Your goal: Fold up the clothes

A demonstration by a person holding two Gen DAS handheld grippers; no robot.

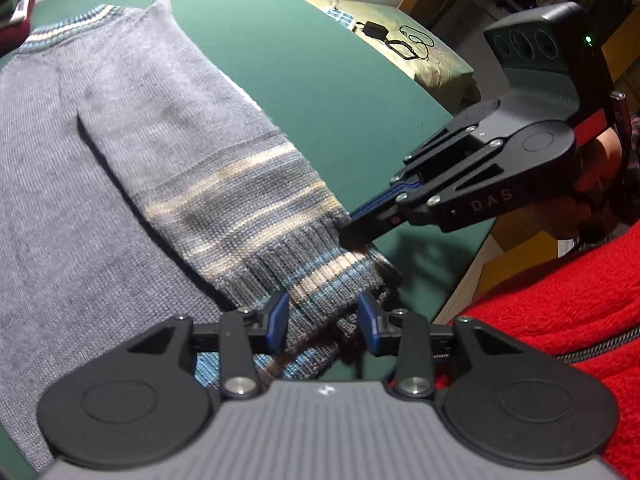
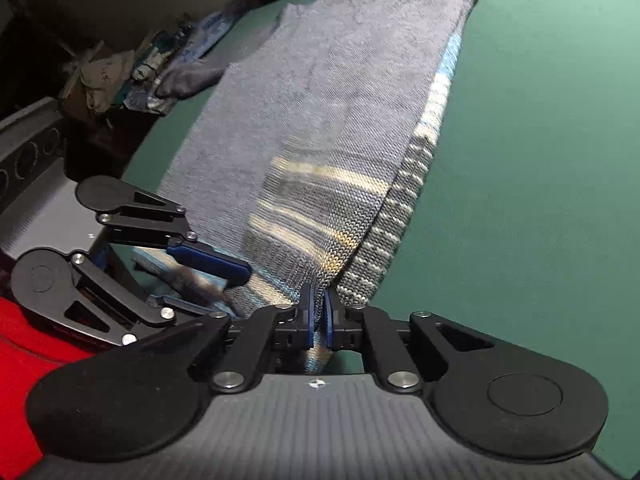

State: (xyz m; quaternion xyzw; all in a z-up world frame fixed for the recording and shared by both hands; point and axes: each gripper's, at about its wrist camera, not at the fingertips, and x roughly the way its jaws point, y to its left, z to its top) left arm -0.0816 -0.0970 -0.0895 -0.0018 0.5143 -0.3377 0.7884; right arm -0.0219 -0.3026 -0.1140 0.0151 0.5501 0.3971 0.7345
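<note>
Lying on green felt tabletop (image 2: 520, 140), grey knitted striped sweater (image 2: 320, 100) is pinched at its ribbed hem by right gripper (image 2: 319, 316); left gripper (image 1: 323, 320) is spread, hem between its jaws.

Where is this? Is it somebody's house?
Probably yes, a room at home. A knitted sweater lies on a green-covered table, more clothes are piled nearby, and a charger with cables sits on a bed-like surface.

Dim indoor light, soft shadows, slight motion blur, strong fisheye bending at edges.
</note>
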